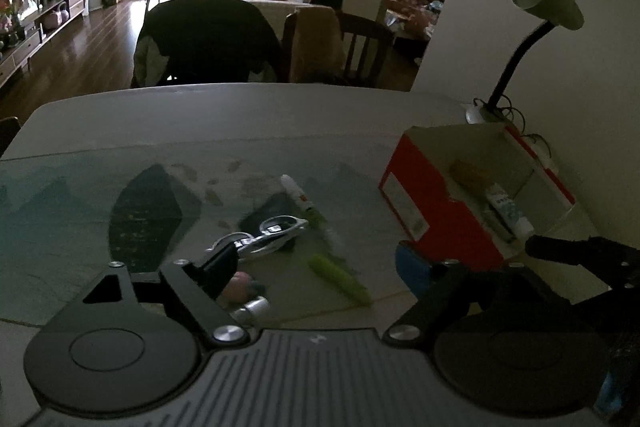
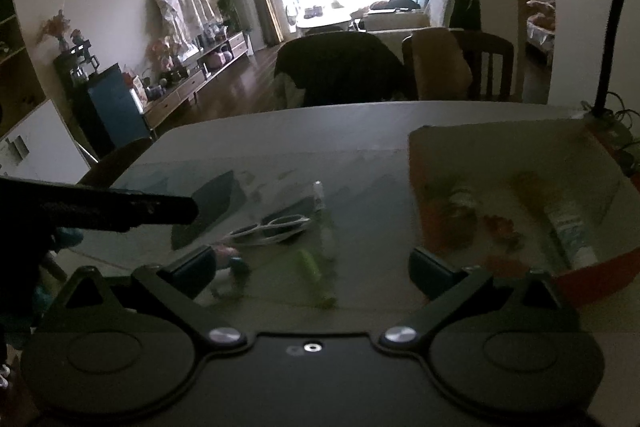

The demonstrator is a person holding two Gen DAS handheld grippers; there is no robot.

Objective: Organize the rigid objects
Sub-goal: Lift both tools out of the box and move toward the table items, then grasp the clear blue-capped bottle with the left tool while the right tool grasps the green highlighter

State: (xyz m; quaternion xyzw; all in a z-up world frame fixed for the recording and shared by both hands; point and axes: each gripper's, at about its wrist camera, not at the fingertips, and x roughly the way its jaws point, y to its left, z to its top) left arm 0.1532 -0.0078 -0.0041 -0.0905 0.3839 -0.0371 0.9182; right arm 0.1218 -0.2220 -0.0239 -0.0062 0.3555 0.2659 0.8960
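The green marker (image 1: 339, 278) is lying flat on the bench (image 1: 224, 115), its long axis slanting from upper left to lower right in the left wrist view, just in front of the left gripper (image 1: 320, 269) and roughly between its fingers (image 1: 218, 267). The white glasses (image 1: 276, 227) and a white tube (image 1: 296, 193) are resting just beyond it, and a small pink item (image 1: 240, 283) is sitting close by the left finger. The red box (image 1: 440, 203), already holding a toothpaste tube (image 1: 506, 209), is standing to the right. Both grippers are hovering with fingers spread wide apart and holding nothing. From the right gripper (image 2: 312, 267) the marker (image 2: 314, 277) is also lying ahead between the fingers, blurred. The left one looks slightly nearer; the right sits closer to the box.
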